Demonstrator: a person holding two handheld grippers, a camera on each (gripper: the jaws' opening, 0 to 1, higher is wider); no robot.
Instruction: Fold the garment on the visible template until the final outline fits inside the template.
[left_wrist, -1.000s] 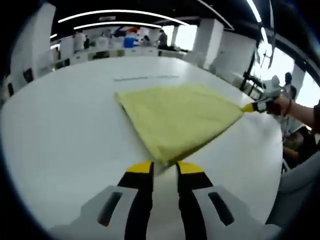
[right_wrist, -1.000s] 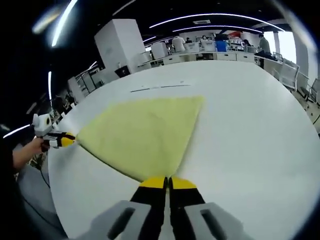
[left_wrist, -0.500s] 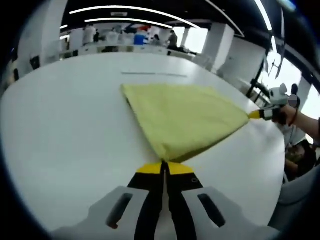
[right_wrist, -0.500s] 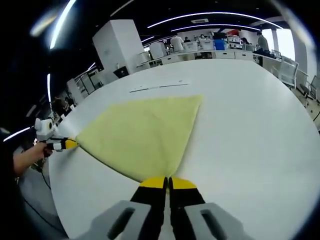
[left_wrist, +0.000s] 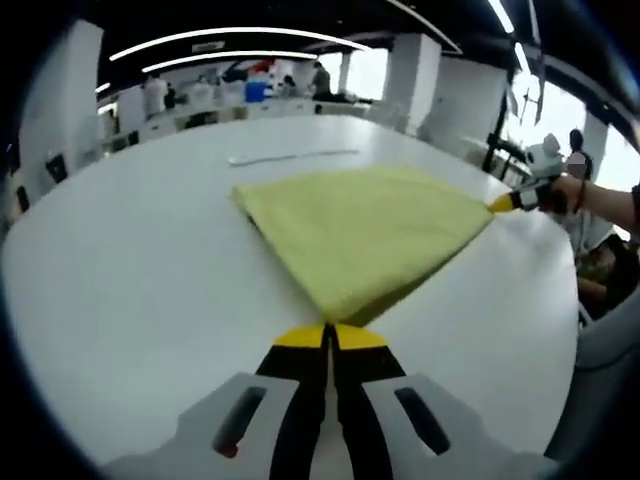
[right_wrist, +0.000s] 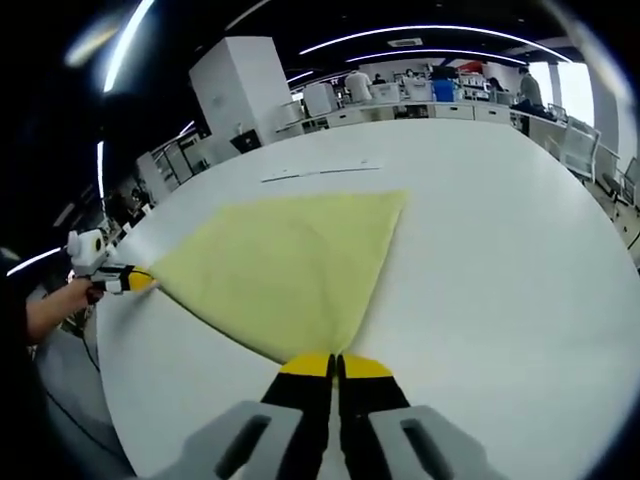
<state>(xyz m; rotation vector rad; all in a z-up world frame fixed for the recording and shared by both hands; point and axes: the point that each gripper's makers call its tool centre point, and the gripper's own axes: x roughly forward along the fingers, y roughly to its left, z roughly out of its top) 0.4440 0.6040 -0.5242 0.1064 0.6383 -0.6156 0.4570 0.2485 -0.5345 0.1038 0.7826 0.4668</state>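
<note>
Yellow cloth (left_wrist: 365, 235) lying flat on the white desk (left_wrist: 130, 290), pinched at two neighbouring corners.

Left tongs (left_wrist: 329, 338): yellow-tipped jaws pressed together on the near corner of the cloth, seen from the left gripper view. From the right gripper view, the same tongs (right_wrist: 140, 280) sit at the cloth's (right_wrist: 290, 270) far left corner, gripped by a hand (right_wrist: 55, 305).

Right tongs (right_wrist: 335, 365): jaws likewise closed, pinching the near point of the cloth. In the left gripper view these tongs (left_wrist: 503, 202) meet the cloth's right-hand corner, with a hand (left_wrist: 570, 192) behind them at the desk's edge.

Cloth spread between the two pinched corners, fanning away from each toward a far corner; surface smooth, a doubled edge showing along the side nearest the left tongs.

Beyond the cloth's far edge, a thin line marked on the desk (right_wrist: 500, 280), apart from the fabric: template marking (left_wrist: 292, 157), also visible as a thin line (right_wrist: 320, 173) in the right gripper view.

Past the desk, an open office with white pillars, ceiling light strips and people standing far off.
</note>
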